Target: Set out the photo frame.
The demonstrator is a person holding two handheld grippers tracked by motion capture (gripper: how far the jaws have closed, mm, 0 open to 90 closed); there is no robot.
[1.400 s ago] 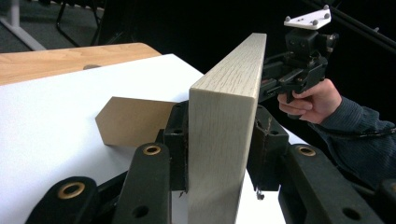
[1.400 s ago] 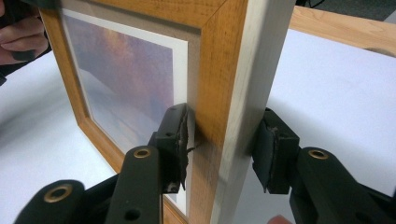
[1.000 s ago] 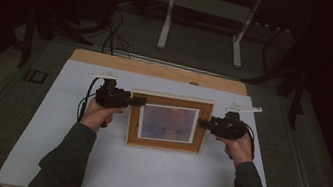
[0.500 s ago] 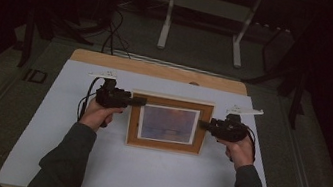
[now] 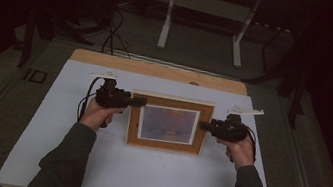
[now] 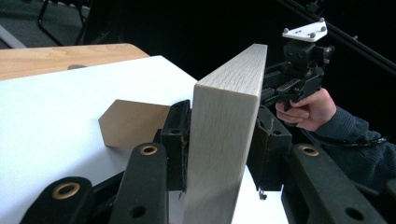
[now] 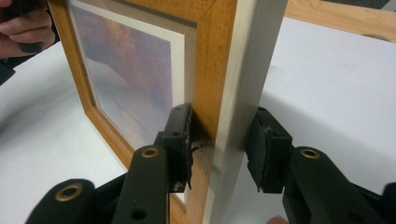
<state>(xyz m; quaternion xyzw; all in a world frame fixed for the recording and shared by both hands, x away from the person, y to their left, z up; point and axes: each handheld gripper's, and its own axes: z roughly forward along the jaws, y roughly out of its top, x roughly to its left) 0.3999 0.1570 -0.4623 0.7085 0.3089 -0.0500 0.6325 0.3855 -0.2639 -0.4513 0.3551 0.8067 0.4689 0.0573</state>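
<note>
I have the picture frame (image 5: 169, 124) at the centre of the high view, over the white sheet that covers the worktop (image 5: 139, 185), its long axis running left to right across the picture, so each short side faces one of my hands. In the gripper views it reads as tilted up on an edge rather than lying flat, with the picture side turned one way and a brown back stand (image 6: 130, 122) showing on the other; whether its lower edge touches the sheet I cannot tell. The left gripper (image 5: 139, 102) comes in from the left of the frame, up near the far corner, and in the left gripper view (image 6: 219, 140) its pads are pressed on both faces of the pale wooden side, so it is clamped on the frame. The right gripper (image 5: 205, 126) comes in from the right, about midway down that short side; in its own view (image 7: 224, 144) the near pad sits against the orange front moulding while the other pad looks to stand just off the pale edge, so I judge this grip looser than the left. Both hands are equally near, one per end, so whatever comes next, both must move together along that left-right axis or the frame will twist.
</note>
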